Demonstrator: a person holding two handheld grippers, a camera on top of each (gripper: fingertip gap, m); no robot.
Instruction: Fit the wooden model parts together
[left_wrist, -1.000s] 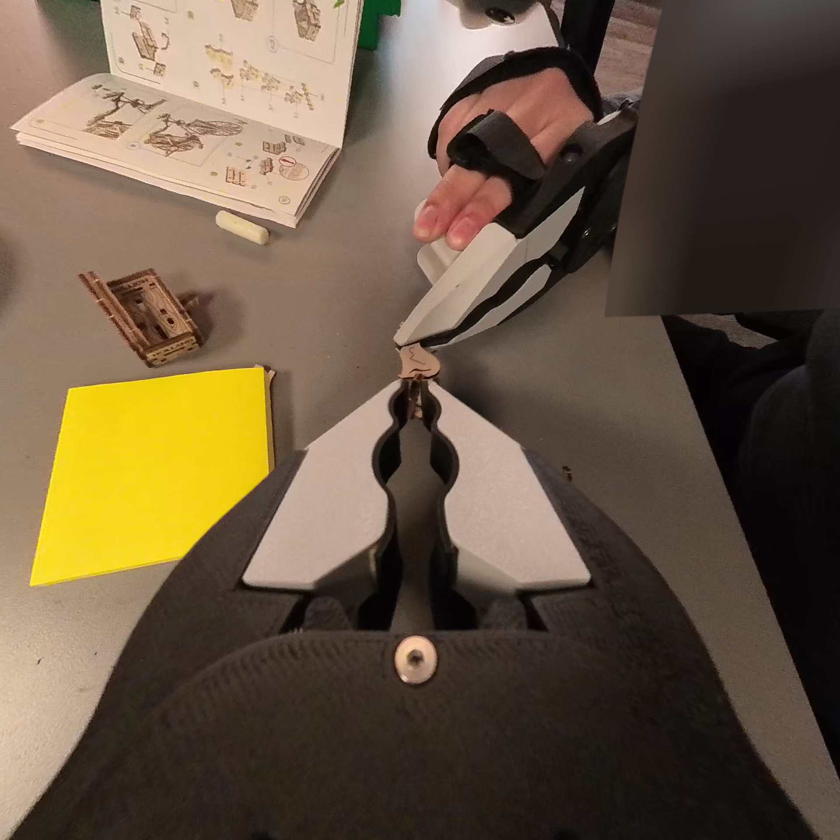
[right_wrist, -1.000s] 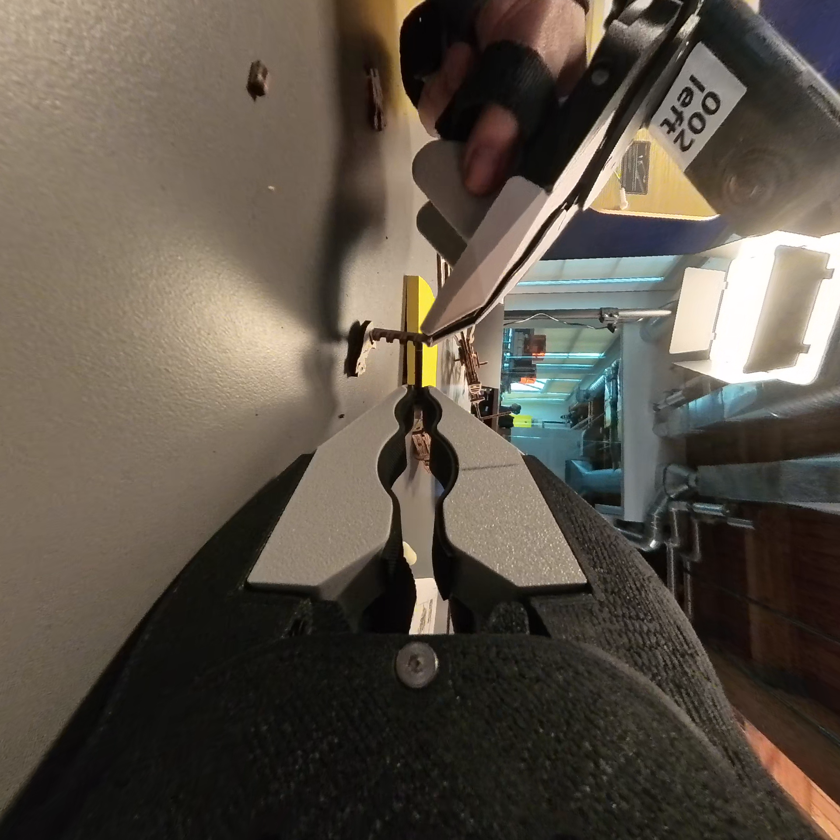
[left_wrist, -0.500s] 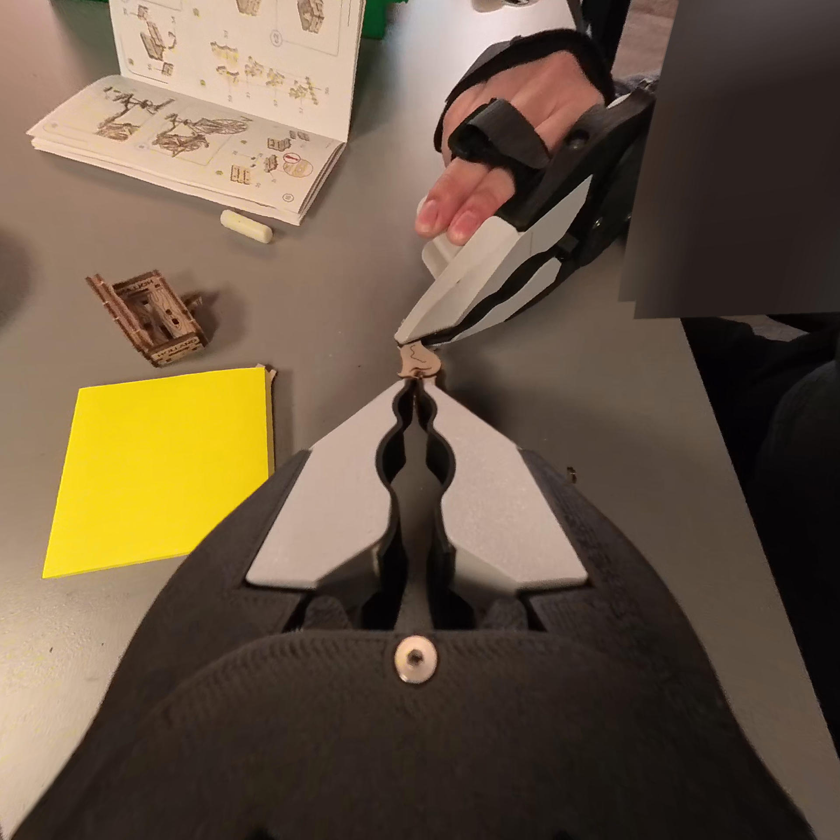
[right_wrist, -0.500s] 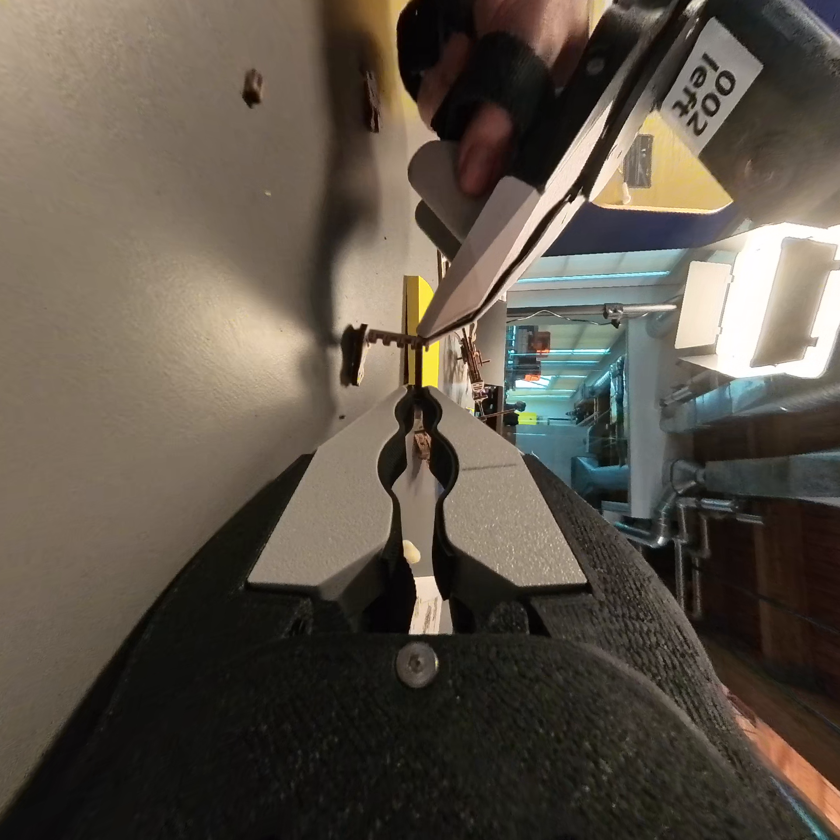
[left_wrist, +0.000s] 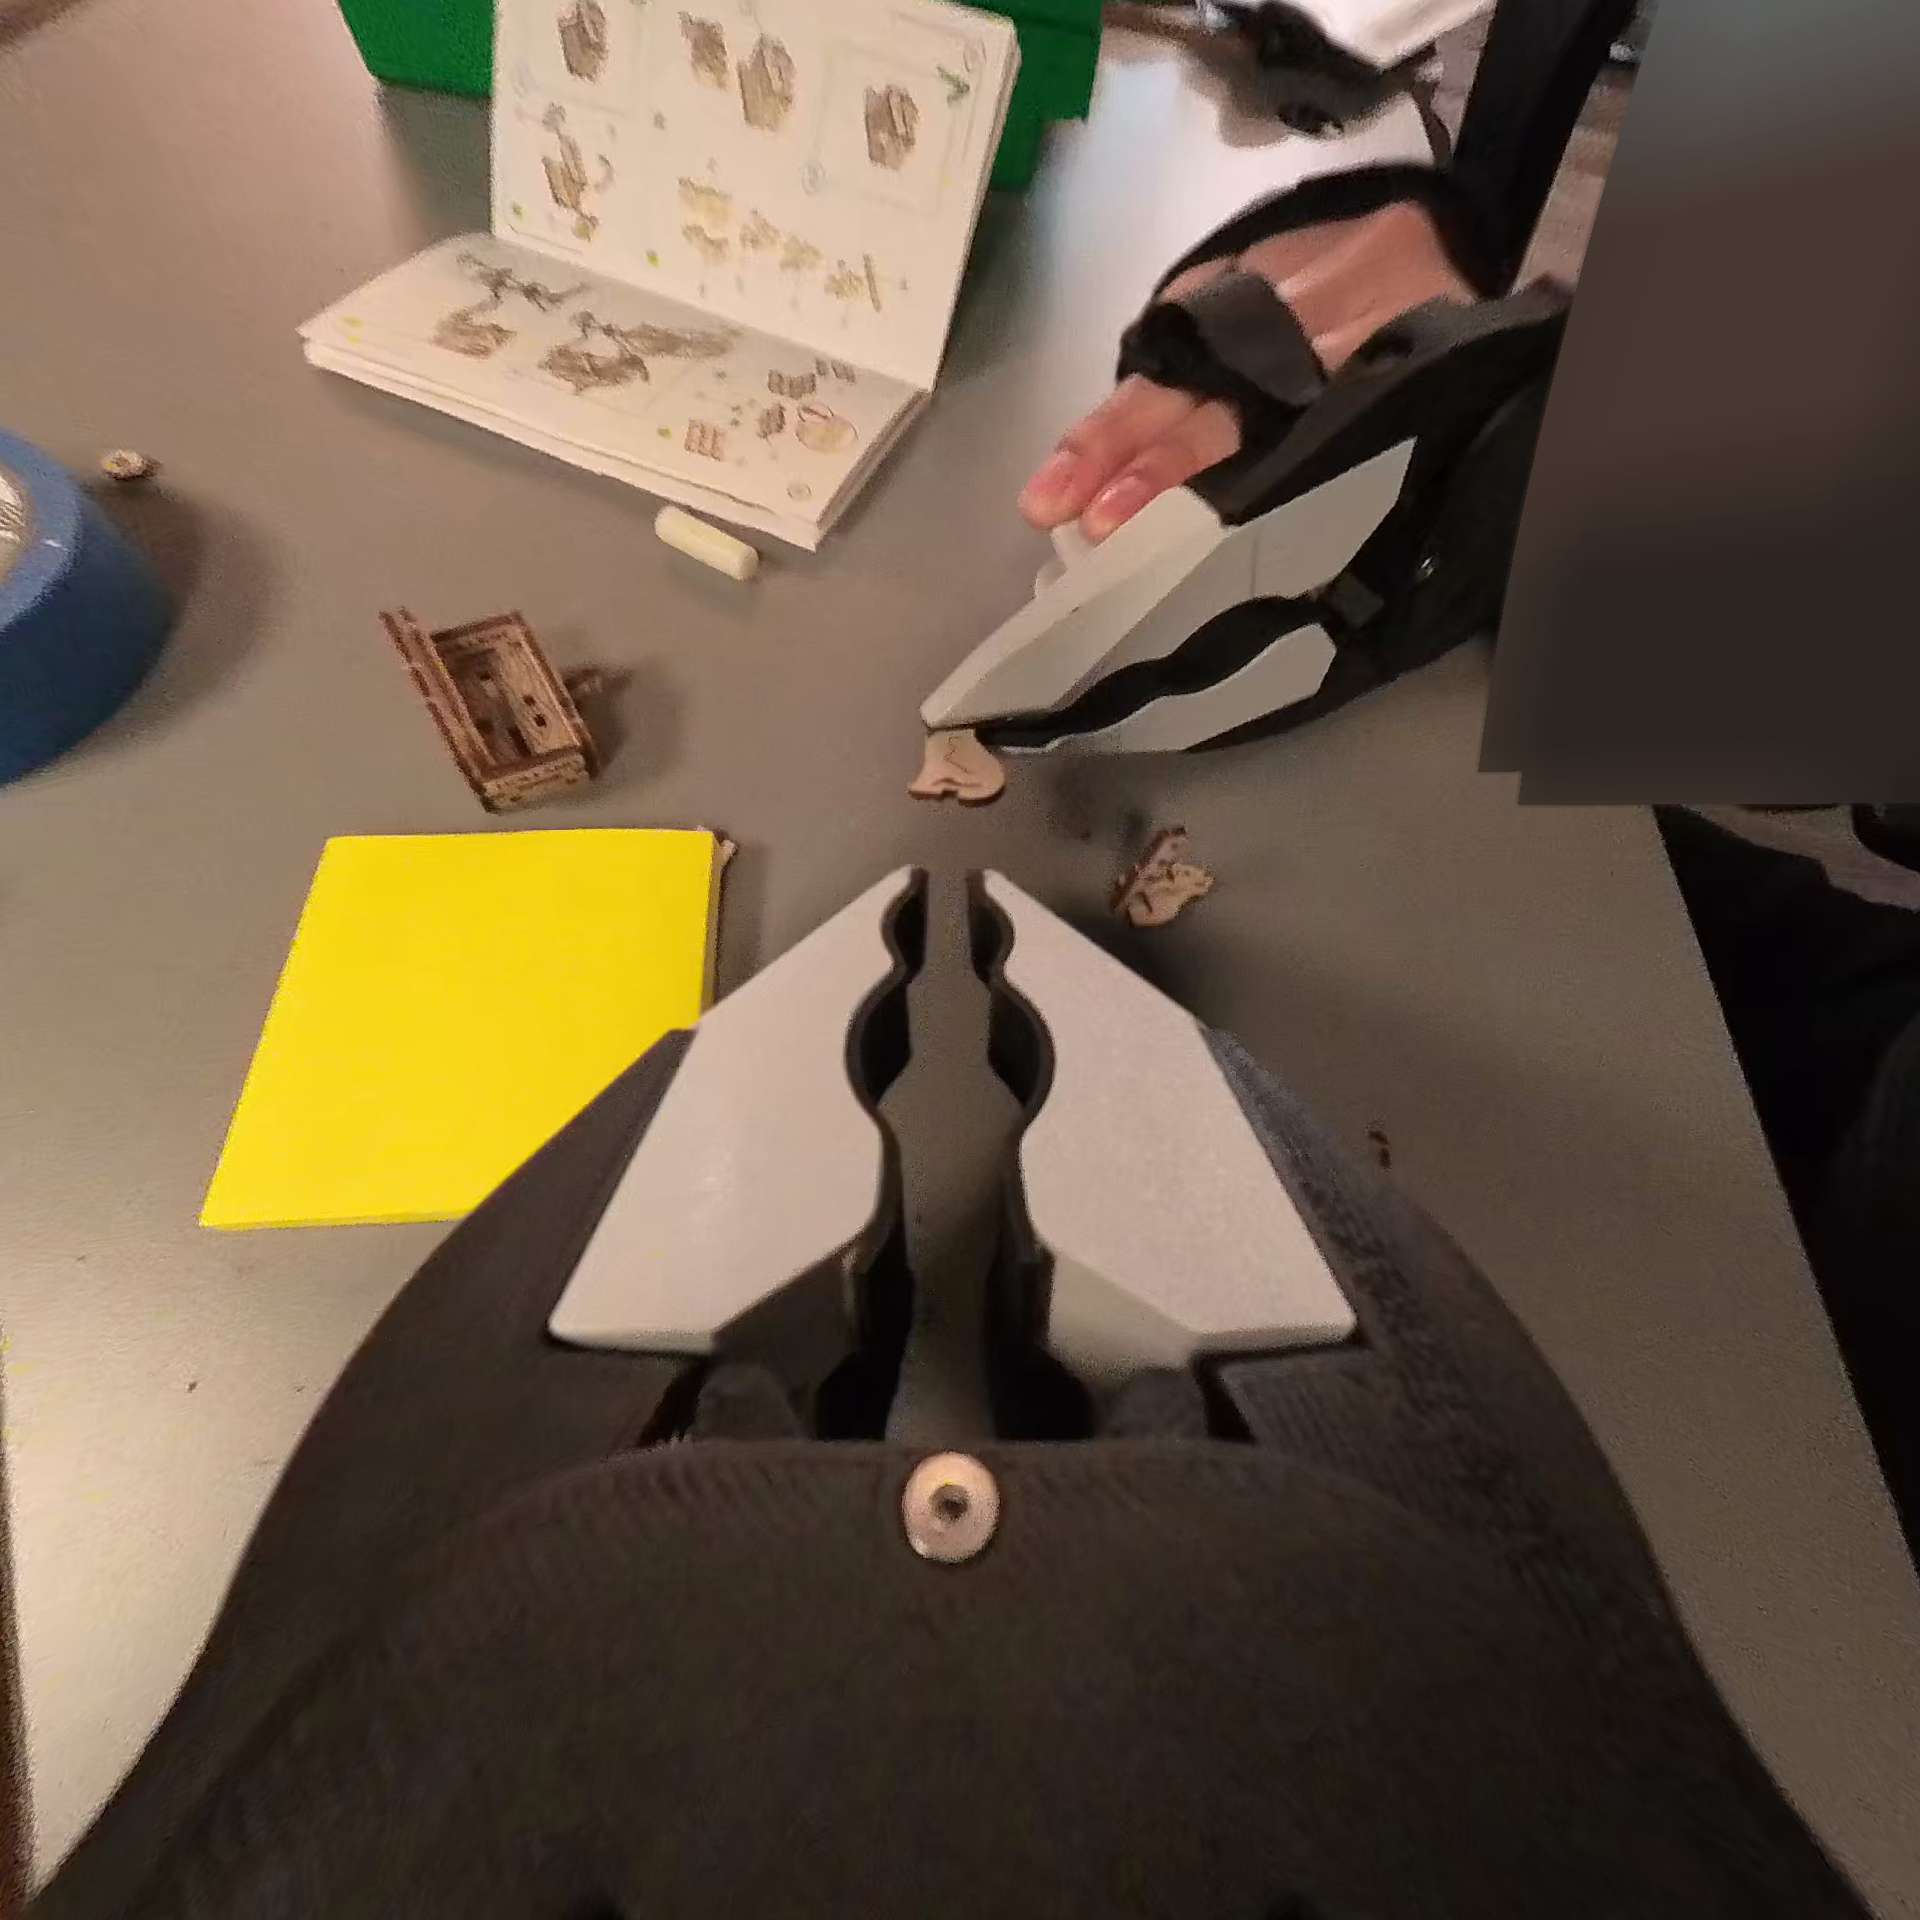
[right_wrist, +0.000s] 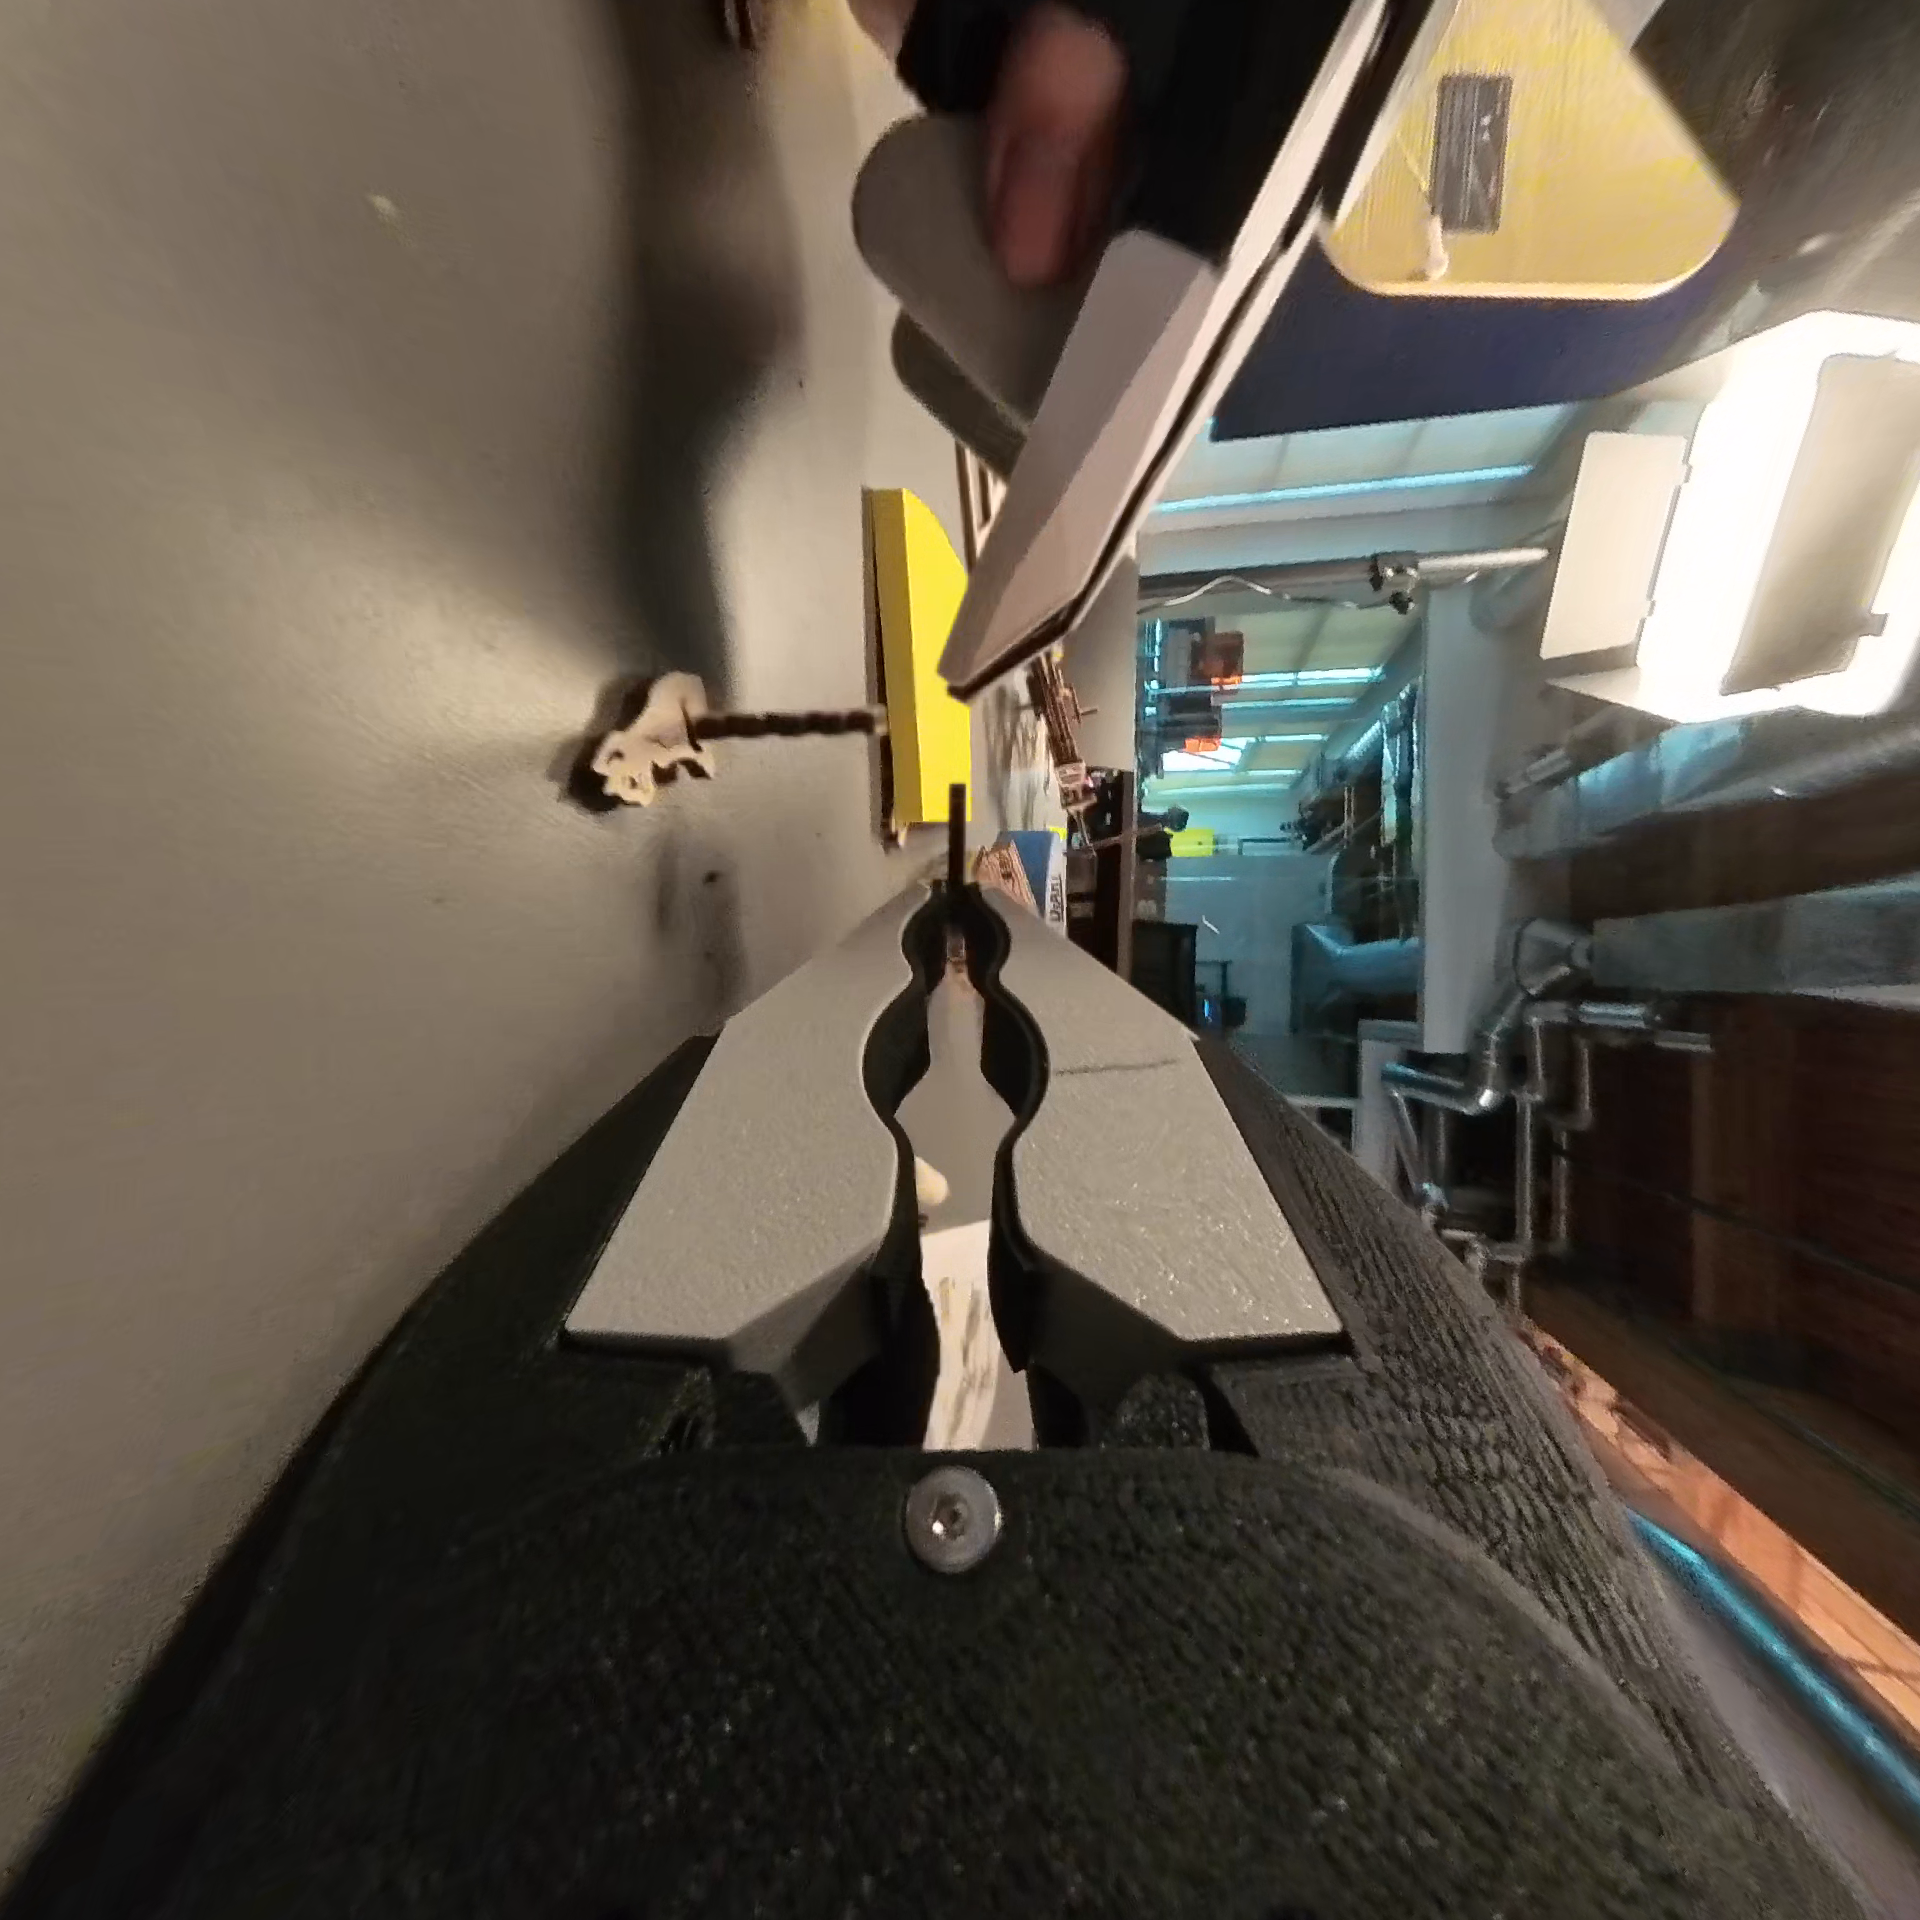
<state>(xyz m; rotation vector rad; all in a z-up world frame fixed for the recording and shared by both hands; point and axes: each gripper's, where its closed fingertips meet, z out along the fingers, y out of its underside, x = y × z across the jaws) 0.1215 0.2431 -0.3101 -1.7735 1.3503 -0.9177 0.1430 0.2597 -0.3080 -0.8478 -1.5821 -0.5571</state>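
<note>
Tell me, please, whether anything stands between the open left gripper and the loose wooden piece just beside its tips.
Nothing visible does: the loose wooden piece lies just right of the left gripper. The right gripper, holding a flat piece, is farther ahead.

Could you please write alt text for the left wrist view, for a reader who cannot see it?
The left gripper hovers open and empty over a grey table, facing the right gripper, shut on a flat wooden piece. Nearby lie a small wooden assembly, a yellow pad and an open instruction booklet.
</note>
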